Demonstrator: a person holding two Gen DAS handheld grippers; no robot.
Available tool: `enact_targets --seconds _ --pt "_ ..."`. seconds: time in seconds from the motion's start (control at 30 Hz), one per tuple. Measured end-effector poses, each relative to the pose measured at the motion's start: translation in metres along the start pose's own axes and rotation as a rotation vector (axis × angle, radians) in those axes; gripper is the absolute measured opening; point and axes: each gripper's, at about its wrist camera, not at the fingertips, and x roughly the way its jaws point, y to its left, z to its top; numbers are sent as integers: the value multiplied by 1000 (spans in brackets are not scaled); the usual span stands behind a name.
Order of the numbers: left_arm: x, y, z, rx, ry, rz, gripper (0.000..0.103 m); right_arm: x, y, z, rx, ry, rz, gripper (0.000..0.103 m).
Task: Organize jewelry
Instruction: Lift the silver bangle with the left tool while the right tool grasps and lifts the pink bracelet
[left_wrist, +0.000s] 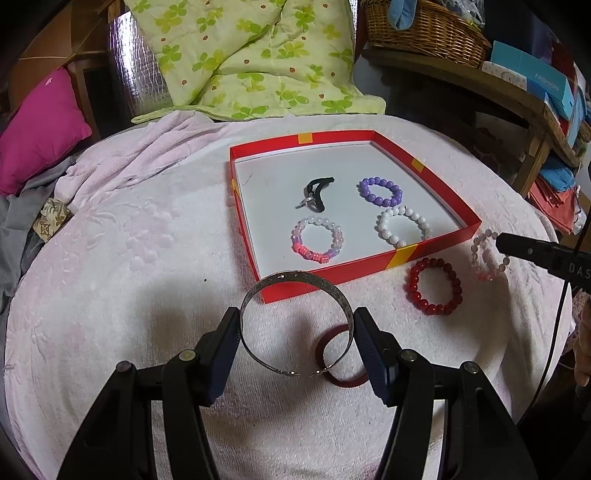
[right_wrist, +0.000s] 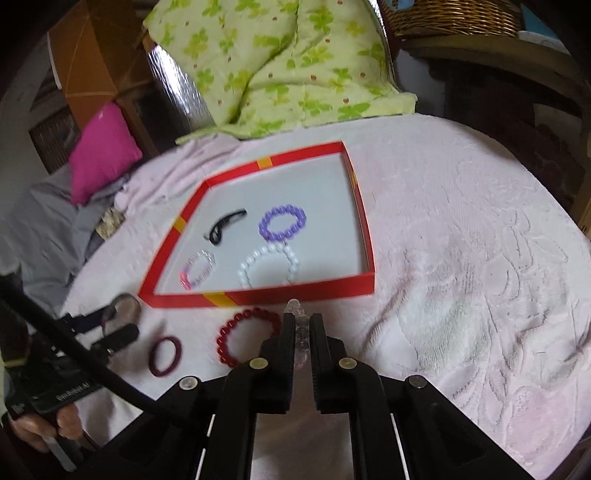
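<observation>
A red tray (left_wrist: 369, 264) (right_wrist: 306, 293) lies on the pink towel and holds a purple bead bracelet (left_wrist: 380, 191) (right_wrist: 282, 222), a white one (left_wrist: 404, 226) (right_wrist: 267, 264), a pink-and-white one (left_wrist: 318, 239) (right_wrist: 199, 273) and a black clip (left_wrist: 316, 194) (right_wrist: 223, 225). My left gripper (left_wrist: 295, 325) (right_wrist: 122, 325) is shut on a silver cuff bangle (left_wrist: 295, 321), held above the towel at the tray's near corner. My right gripper (right_wrist: 301, 325) (left_wrist: 517, 251) is shut on a pale pink bead bracelet (right_wrist: 300, 325) (left_wrist: 485, 254), right of the tray. A red bead bracelet (left_wrist: 434, 286) (right_wrist: 245, 334) and a dark red band (left_wrist: 343, 380) (right_wrist: 165, 356) lie on the towel.
A green clover quilt (left_wrist: 251, 55) (right_wrist: 280, 62) lies behind the towel, with a magenta cushion (left_wrist: 40, 129) (right_wrist: 101, 151) at the left. A wooden shelf (left_wrist: 480, 74) with a wicker basket (left_wrist: 424, 26) and blue boxes (left_wrist: 535, 74) stands at the right.
</observation>
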Motion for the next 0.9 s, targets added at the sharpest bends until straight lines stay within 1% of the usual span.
enact_targets --seconds 0.37,0.67,0.9 --pt "-7 1 1 -1 -16 9 63 -7 12 3 12 -36 51 8" --pt "-12 13 -2 -20 -21 25 63 -7 38 4 -12 -75 90 8" --pt "-13 16 -2 -27 -21 23 63 -1 51 4 2 -65 113 8"
